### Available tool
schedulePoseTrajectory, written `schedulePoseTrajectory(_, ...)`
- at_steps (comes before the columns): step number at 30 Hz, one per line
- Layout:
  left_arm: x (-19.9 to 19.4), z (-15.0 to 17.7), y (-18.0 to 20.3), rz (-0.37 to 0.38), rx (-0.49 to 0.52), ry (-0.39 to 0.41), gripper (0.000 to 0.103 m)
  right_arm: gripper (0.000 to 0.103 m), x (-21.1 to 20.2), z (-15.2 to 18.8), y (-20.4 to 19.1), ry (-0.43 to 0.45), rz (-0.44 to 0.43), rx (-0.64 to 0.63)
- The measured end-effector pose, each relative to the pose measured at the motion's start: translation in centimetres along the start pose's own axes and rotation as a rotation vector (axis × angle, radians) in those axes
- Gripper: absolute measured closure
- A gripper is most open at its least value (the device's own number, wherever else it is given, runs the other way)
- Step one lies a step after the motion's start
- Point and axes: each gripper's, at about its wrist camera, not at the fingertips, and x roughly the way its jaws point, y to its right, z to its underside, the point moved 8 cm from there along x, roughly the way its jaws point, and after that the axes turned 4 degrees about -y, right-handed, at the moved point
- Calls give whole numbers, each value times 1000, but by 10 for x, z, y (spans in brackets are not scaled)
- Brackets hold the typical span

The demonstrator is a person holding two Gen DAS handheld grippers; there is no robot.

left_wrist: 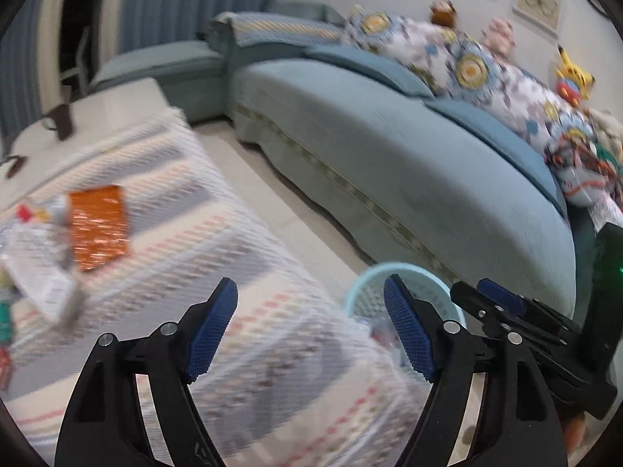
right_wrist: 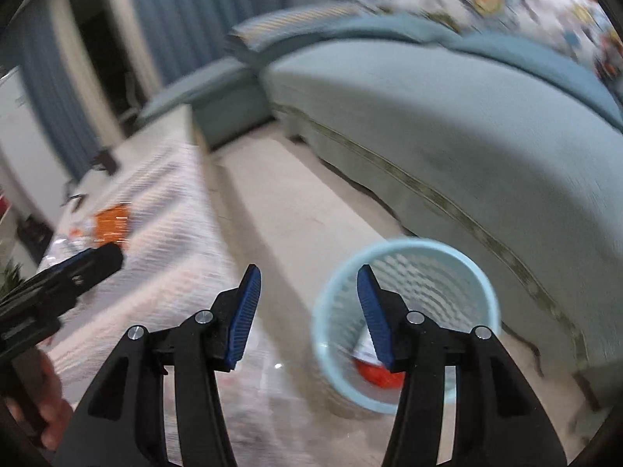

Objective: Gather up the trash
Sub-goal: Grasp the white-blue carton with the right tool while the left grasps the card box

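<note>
Both claws are spread wide with nothing between their blue pads. The left claw [left_wrist: 309, 292] hangs above the near edge of the desk [left_wrist: 249, 272], which is covered in a striped cloth, and its right finger overlaps the rim of the light blue mesh bin [left_wrist: 412, 268] standing on the floor just right of the desk. The right claw [right_wrist: 307, 276] hovers over the strip of pale floor [right_wrist: 280, 202] between desk and sofa, its right finger crossing the bin's opening. In the right wrist view the bin [right_wrist: 471, 264] shows a red and white piece of trash [right_wrist: 373, 375] lying at its bottom; what it is cannot be told through the blur. More trash remains on the left part of the desk: an orange foil packet [left_wrist: 99, 227] lying flat, and just left of it a jumble of white and clear wrappers [left_wrist: 35, 257], touching or overlapping one another. At the far left end of the desk sits a white bag with dark brown handles [left_wrist: 58, 120]. A long teal sofa [left_wrist: 389, 148] runs along the right, well apart from the desk, with floral cushions [left_wrist: 447, 50] and several plush toys [left_wrist: 572, 74] along its back. Blue curtains [left_wrist: 187, 0] hang at the far wall.
</note>
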Motion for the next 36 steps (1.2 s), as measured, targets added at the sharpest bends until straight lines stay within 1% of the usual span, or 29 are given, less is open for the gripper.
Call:
schedulePoseTrajectory(3,-34,-3,-45,-48,-60,50,27,55,-7,-8,-62,33,-67,-80)
schedulePoseTrajectory(5,-58,-2,-82,-107,-110,82,27,55,-5,-10,-103,39,-113,-129)
schedulePoseTrajectory(6,-72,1,-106,-152,-141,101,27,55,-4,-11,-118,40,-128,-146)
schedulePoseTrajectory(7,-81,3,-120,-180,-159,110,27,55,-3,-10,-136,41,-146,-169)
schedulePoseTrajectory(9,-101,10,-157,-272,-205,129,27,55,3,-8,-183,47,-187,-232)
schedulePoseTrajectory(10,-113,16,-180,-329,-231,137,27,55,6,-7,-202,45,-215,-255)
schedulePoseTrajectory(11,-122,21,-198,-369,-255,141,27,55,10,-6,-221,44,-244,-279)
schedulePoseTrajectory(12,-131,30,-221,-418,-288,143,25,55,12,-2,-235,43,-258,-297)
schedulePoseTrajectory(13,-137,36,-236,-447,-309,145,22,55,18,0,-255,38,-270,-328)
schedulePoseTrajectory(14,-143,45,-255,-478,-338,147,21,53,22,4,-267,32,-283,-349)
schedulePoseTrajectory(15,-147,55,-274,-504,-369,144,19,46,29,7,-284,22,-308,-376)
schedulePoseTrajectory(16,-148,63,-288,-519,-391,137,19,44,36,9,-298,18,-328,-397)
schedulePoseTrajectory(19,-142,89,-327,-540,-463,99,19,39,58,16,-322,12,-318,-448)
schedulePoseTrajectory(21,-136,104,-346,-544,-500,76,19,37,80,22,-339,-16,-322,-482)
schedulePoseTrajectory(22,-131,111,-353,-540,-522,65,19,36,89,25,-345,-27,-322,-499)
schedulePoseTrajectory(24,-121,122,-364,-518,-561,49,19,29,100,34,-352,-34,-315,-526)
schedulePoseTrajectory(26,-111,127,-368,-508,-580,39,19,26,110,38,-356,-32,-308,-553)
schedulePoseTrajectory(29,-102,129,-368,-494,-574,12,19,24,123,43,-364,-38,-295,-587)
schedulePoseTrajectory(31,-99,125,-366,-489,-567,9,15,21,130,46,-369,-45,-288,-606)
schedulePoseTrajectory(33,-89,122,-367,-469,-563,-22,15,21,134,48,-374,-50,-282,-619)
schedulePoseTrajectory(35,-81,120,-367,-514,-544,-53,15,21,136,48,-376,-58,-280,-628)
schedulePoseTrajectory(36,-79,119,-367,-520,-532,-61,15,21,138,49,-377,-64,-276,-634)
